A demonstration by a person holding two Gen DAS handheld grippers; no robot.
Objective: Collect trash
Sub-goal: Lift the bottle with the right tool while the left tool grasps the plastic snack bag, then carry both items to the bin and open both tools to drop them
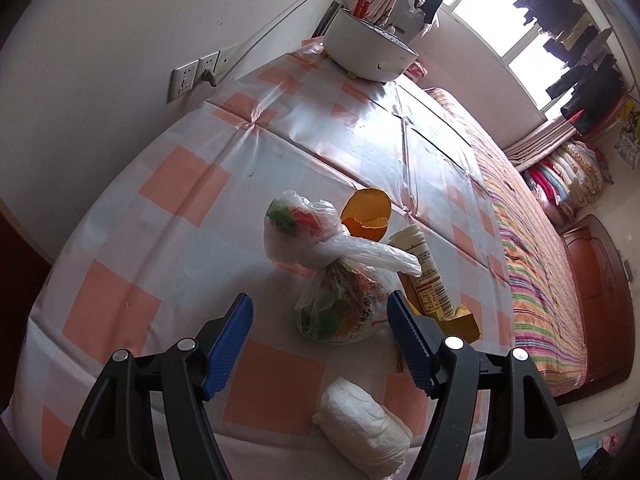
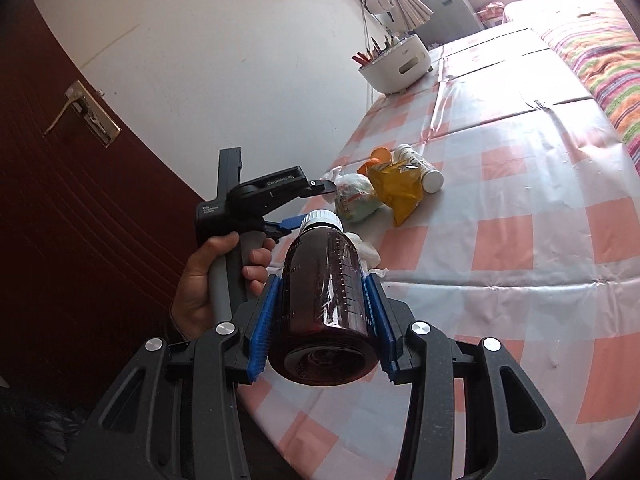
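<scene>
My right tongs (image 2: 324,312) grip a brown bottle (image 2: 324,300) past the table's (image 2: 520,208) near edge. My left tongs (image 1: 320,340) hang open over a tied bag (image 1: 340,304), with a white wad (image 1: 366,424) at that edge and a tube (image 1: 424,272), yellow wrapper (image 1: 464,322) and orange peel (image 1: 368,214) mid-table.

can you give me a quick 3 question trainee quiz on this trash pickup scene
1. True or false: the right gripper is empty.
2. What does the white tube lean against? A) knotted plastic bag B) white bowl C) the wall
3. Fill in: the left gripper has its jaws ____, nothing between the pads.

Key
1. False: it grips a brown bottle, white cap pointing away.
2. A
3. open
</scene>
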